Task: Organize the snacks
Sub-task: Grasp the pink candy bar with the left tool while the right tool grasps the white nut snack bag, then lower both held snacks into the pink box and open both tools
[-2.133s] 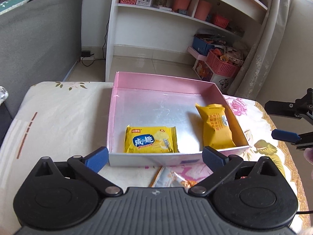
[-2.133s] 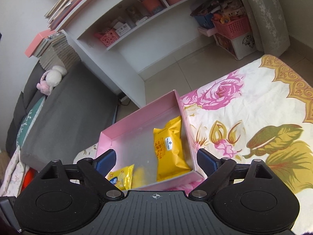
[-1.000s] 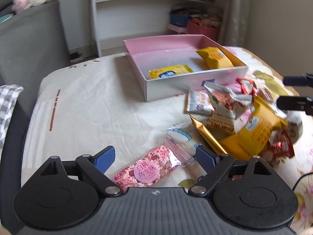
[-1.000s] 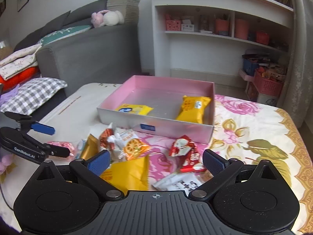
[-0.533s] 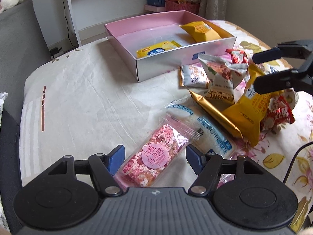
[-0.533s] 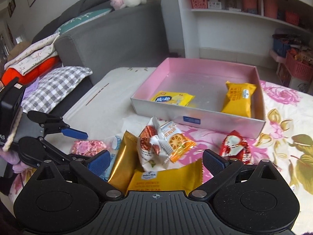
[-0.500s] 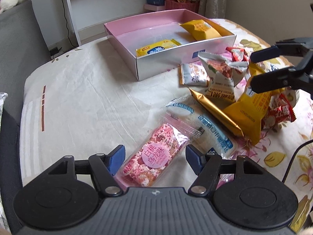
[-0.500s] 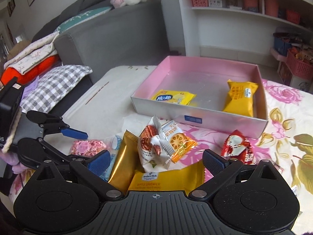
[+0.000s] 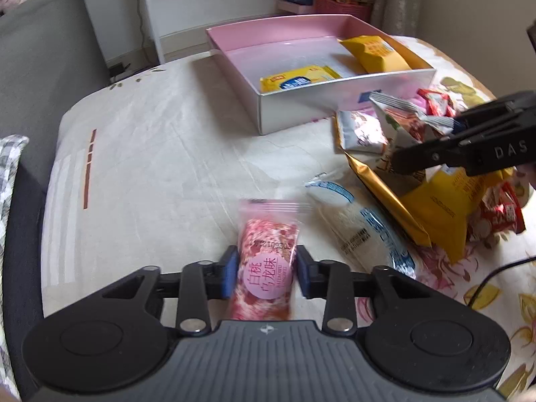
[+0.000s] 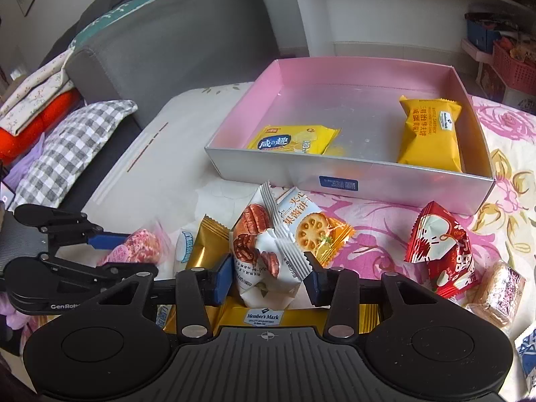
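Both grippers closed since half a second ago, each now clamped on a packet.

Item 1, nearest: left gripper [image 9: 267, 274], blue pads pressed on either side of the pink snack packet [image 9: 266, 261], which lies lengthwise between them on the pale cloth of the worktop [image 9: 150, 167]. Whether the packet is lifted clear cannot be told.

Item 2: right gripper [image 10: 266, 276], narrowed onto the white pecan packet [image 10: 264, 258], which stands atop the loose pile. Beneath it, a yellow Member's Mark bag [image 10: 263, 316] and a gold packet [image 10: 207, 241].

Item 3, mid-distance: orange biscuit packet [image 10: 315, 231] touching the pecan packet; red packet [image 10: 439, 244] apart to the right; blue-and-white packet [image 9: 365, 227] just beside the pink one.

Item 4, farthest: pink box [image 10: 402, 181], holding two yellow packets, one at each side, middle free.

Risks, as judged: soft wrappers may slip from the pads on the carry; the pecan packet may drag the biscuit packet along; both grippers heading for the box together could collide.

Obscured: lower part of the Member's Mark bag sits behind the gripper body; packets at the right edge are cut off.
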Available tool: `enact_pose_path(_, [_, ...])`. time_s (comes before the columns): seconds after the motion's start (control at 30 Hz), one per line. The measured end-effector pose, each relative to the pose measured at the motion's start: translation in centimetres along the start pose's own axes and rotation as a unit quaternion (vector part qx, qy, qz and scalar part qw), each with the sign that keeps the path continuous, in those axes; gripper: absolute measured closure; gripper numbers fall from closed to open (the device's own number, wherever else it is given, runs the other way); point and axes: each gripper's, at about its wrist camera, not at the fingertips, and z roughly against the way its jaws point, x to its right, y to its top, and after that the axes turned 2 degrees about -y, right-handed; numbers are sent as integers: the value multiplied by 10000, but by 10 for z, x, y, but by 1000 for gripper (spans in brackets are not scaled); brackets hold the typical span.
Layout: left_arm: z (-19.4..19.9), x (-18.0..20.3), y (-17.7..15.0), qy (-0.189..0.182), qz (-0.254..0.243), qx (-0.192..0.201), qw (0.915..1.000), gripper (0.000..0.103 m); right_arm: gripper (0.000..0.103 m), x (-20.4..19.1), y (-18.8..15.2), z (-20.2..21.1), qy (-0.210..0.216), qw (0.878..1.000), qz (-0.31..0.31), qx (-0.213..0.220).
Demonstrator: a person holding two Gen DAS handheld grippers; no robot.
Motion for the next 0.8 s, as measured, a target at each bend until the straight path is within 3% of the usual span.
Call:
enact_pose_path(0.37, [4,-19,15,199,1116,140,9935,73,67,9,15,11,169,9988,-414,197])
enact_pose_path(0.8, [13,-5,44,235,1495,665,9862,73,71,39,37,33,378,9914,-1073,644])
